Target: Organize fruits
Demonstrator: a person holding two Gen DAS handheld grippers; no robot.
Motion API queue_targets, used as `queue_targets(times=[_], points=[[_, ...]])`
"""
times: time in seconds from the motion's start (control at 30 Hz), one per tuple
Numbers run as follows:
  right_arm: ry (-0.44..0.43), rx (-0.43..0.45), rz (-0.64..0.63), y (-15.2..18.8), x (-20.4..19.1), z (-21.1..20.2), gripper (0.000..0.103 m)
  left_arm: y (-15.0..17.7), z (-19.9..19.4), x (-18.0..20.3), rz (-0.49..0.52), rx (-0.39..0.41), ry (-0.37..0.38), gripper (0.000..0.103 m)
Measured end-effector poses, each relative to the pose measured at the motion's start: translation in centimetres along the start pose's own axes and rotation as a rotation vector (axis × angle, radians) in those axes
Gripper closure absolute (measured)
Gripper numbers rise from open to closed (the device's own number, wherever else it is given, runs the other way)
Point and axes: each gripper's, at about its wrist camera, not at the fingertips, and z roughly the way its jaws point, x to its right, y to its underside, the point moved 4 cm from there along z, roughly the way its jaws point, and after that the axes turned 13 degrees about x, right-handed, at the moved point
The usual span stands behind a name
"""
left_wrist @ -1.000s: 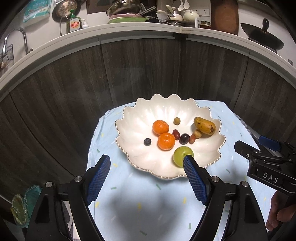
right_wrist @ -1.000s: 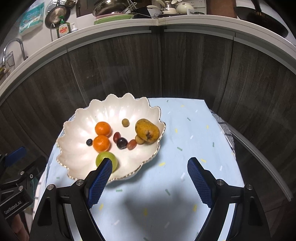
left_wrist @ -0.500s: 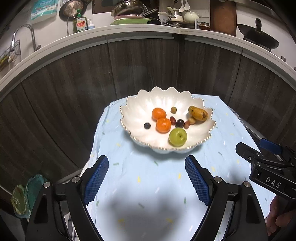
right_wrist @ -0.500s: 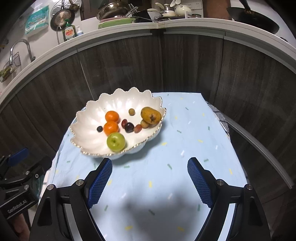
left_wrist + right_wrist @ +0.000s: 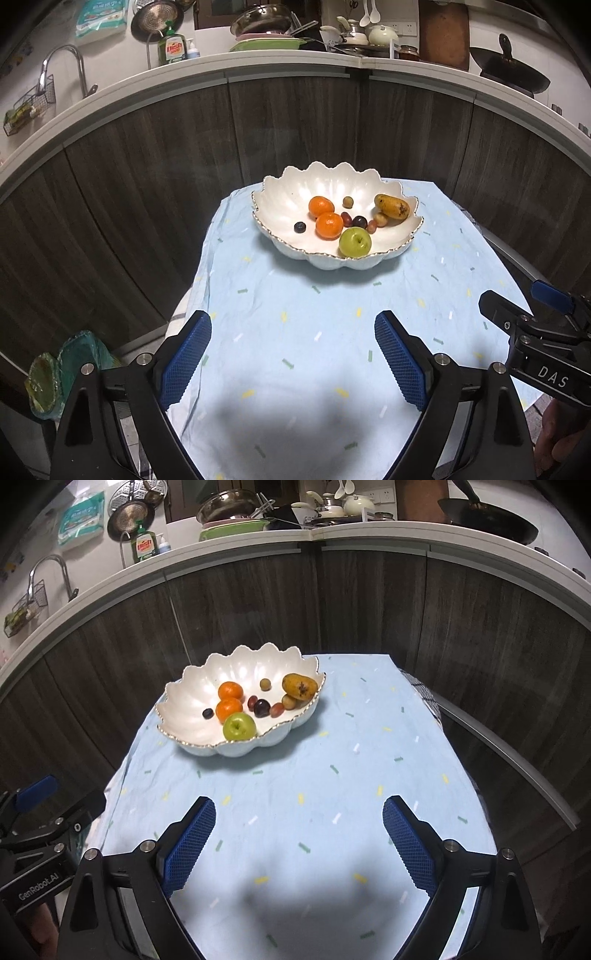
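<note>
A white scalloped bowl (image 5: pixel 288 192) (image 5: pixel 192 686) stands at the far end of a light blue tablecloth (image 5: pixel 314 332). In it lie two oranges (image 5: pixel 328 225) (image 5: pixel 229 708), a green apple (image 5: pixel 354 242) (image 5: pixel 239 726), a yellow-brown mango (image 5: pixel 392 206) (image 5: pixel 300 686) and several small dark and brown fruits (image 5: pixel 359 221). My left gripper (image 5: pixel 291 354) is open and empty, well short of the bowl. My right gripper (image 5: pixel 299 838) is open and empty too, and shows at the right of the left wrist view (image 5: pixel 532 332).
Dark wood cabinet fronts (image 5: pixel 295 122) curve behind the table. The counter above holds dish soap (image 5: pixel 171 46), pans and crockery. A green-lined bin (image 5: pixel 59 373) sits on the floor at the left. The left gripper's body shows at the left of the right wrist view (image 5: pixel 40 834).
Both grippers have drawn back from the bowl, which now looks smaller and farther. Both stay open and empty. The fruits have not moved.
</note>
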Motion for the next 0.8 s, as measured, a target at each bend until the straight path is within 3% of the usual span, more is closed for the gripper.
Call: queue_targets(times=[0.8], points=[[0.021,0.04,-0.003,1.6,0.7,-3.5,0.01,0.9,-3.3,0.1,0.019,0.082,-0.013,0.007]])
